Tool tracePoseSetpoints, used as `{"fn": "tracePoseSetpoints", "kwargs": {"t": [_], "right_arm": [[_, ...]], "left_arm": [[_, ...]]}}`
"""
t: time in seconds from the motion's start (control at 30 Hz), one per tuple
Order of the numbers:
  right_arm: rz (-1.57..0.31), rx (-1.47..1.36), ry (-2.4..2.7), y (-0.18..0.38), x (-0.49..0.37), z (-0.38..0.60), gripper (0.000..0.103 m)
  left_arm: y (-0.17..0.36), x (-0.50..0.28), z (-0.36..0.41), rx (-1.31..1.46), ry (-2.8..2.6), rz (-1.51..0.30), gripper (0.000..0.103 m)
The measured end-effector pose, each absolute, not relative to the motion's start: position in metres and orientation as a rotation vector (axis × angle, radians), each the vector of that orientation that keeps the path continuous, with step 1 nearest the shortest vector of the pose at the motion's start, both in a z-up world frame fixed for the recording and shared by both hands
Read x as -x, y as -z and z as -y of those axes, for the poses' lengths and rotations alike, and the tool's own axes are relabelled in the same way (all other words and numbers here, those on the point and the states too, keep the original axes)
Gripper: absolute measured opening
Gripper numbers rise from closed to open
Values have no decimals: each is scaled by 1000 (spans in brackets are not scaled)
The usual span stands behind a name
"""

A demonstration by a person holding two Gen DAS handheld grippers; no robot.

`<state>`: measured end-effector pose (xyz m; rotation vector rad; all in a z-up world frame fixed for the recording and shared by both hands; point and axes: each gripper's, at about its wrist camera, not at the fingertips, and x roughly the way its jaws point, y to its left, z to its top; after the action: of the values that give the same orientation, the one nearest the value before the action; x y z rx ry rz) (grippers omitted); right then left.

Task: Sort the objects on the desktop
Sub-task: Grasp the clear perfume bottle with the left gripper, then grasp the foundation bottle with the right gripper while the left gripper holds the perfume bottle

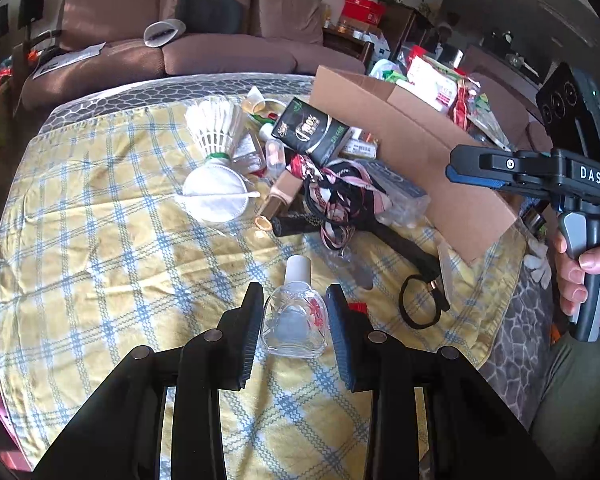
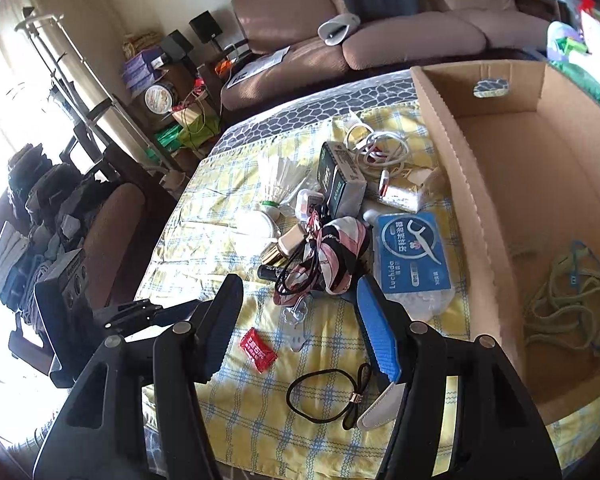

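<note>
A brown sofa (image 1: 204, 36) is seen at the far side of the room, behind the table. A dark cushion (image 1: 210, 14) is leaned against its back, and a white object (image 1: 164, 32) together with some papers (image 1: 70, 58) is laid on its seat. The table is covered by a yellow and blue checked cloth (image 1: 100, 248), under which a grey patterned cover (image 1: 140, 94) is shown at the far edge. At the far right, a dark shelf (image 1: 396, 20) with a red box (image 1: 362, 6) on top is visible. In the right wrist view, 2 small black speakers (image 2: 192, 36) and a round tin (image 2: 161, 98) are placed at the far left, near a bright window (image 2: 4, 80).
</note>
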<state>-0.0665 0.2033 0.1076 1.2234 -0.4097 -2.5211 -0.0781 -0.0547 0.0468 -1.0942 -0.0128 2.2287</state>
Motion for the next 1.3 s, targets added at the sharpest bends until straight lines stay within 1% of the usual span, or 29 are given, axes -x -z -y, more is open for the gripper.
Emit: {"fn": "tracePoseSetpoints", "kwargs": {"t": [0.1,0.2,0.4,0.63,0.73,0.83,0.93,0.97,1.03,1.07,1.17,1.3], "right_arm": [[314,-1225,2525,-117,79,-197,57],[172,-1288,2462,-117,102,-174,58],[-153,-1418,2373,-85,153,-112,58],[-462,-1499,2270,-40,176,-76,59],[-500,-1509,2189,-31,179,-71,62],[-590,-1532,2148,-29,184,-63,67],[-616,-1572,2099,-26,188,-57,69],[-627,-1579,2091,-25,187,-55,69],[-641,-1575,2092,-26,184,-55,56],[-615,-1570,2085,-27,182,-55,56],[-614,-1521,2139,-33,174,-58,56],[-424,-1442,2207,-62,163,-71,56]], "left_arm": [[-56,83,71,1071,-2259,91,33],[-56,89,84,1070,-2272,170,33],[-51,92,88,1086,-2276,191,33],[-53,100,108,1082,-2282,273,33],[-56,103,113,1076,-2280,304,33],[-57,106,114,1071,-2276,325,33],[-58,106,111,1071,-2272,317,33],[-57,106,110,1073,-2273,310,33],[-56,106,109,1075,-2271,308,31],[-56,106,109,1075,-2271,311,30],[-57,106,110,1066,-2274,314,30],[-58,106,111,1062,-2275,315,30]]}}
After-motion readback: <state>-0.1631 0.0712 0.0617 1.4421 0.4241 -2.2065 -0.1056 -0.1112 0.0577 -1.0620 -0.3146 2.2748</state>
